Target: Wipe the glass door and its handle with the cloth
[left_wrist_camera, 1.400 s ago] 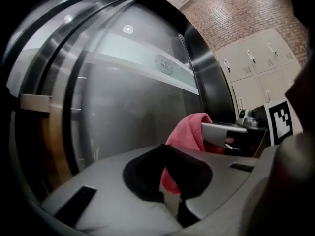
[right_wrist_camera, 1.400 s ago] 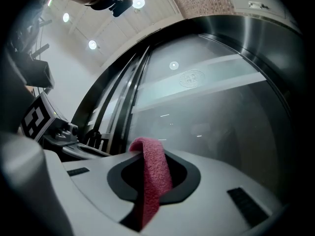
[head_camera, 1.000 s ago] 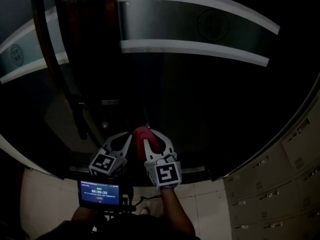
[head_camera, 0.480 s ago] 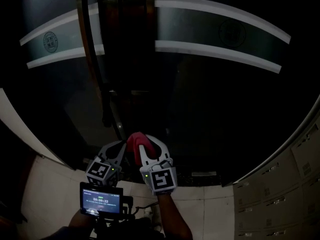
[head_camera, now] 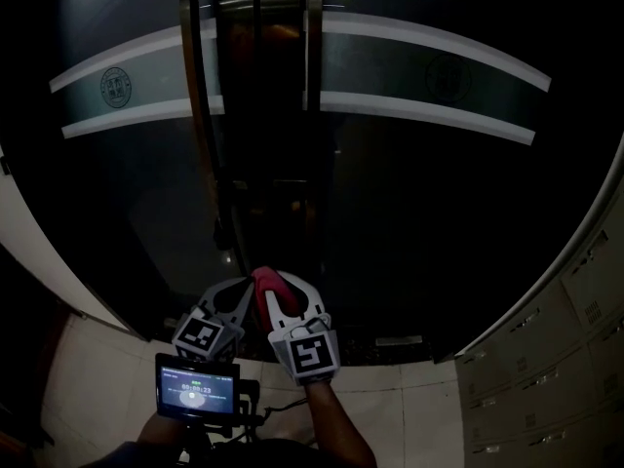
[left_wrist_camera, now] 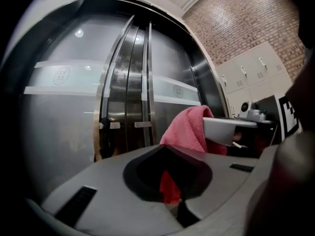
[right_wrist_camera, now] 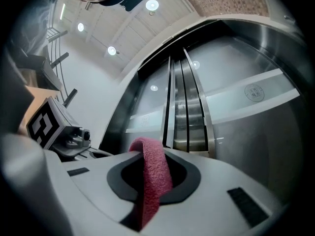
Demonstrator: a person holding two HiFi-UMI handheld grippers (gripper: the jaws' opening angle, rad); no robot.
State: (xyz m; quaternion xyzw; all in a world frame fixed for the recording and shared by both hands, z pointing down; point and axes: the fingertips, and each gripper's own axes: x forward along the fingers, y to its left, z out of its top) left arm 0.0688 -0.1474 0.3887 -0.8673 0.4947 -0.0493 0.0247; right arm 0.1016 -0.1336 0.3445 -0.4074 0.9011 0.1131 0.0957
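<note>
- The right claw point(right_wrist_camera: 162, 157) is clenched on the pink cloth point(right_wrist_camera: 150, 177). The cloth comes up out of the pinch as a folded strip and curls over the tips.
- The left claw point(left_wrist_camera: 170, 183) is also closed. A red bit of the same cloth shows in the gap between its jaws, so I judge that it grips a lower fold.
- In the head view the two claws sit side by side with their tips converging on the cloth, which is bunched between them and not spread.
- Beyond the tips stands the glass door point(head_camera: 439, 213). The cloth is low, in front of the door's bottom part near the middle seam. It looks apart from the glass, though I cannot tell for sure.
- The long upright handle point(head_camera: 200, 144) rises just left of the seam, well above the cloth.
- The step is bringing the cloth onto the glass. To do it well, I would:
  - draw the claws apart to open a flat pad of cloth;
  - press that pad on squarely;
  - keep the hard jaw tips off the pane;
  - wipe in overlapping passes, then wrap the cloth round the handle.
</note>
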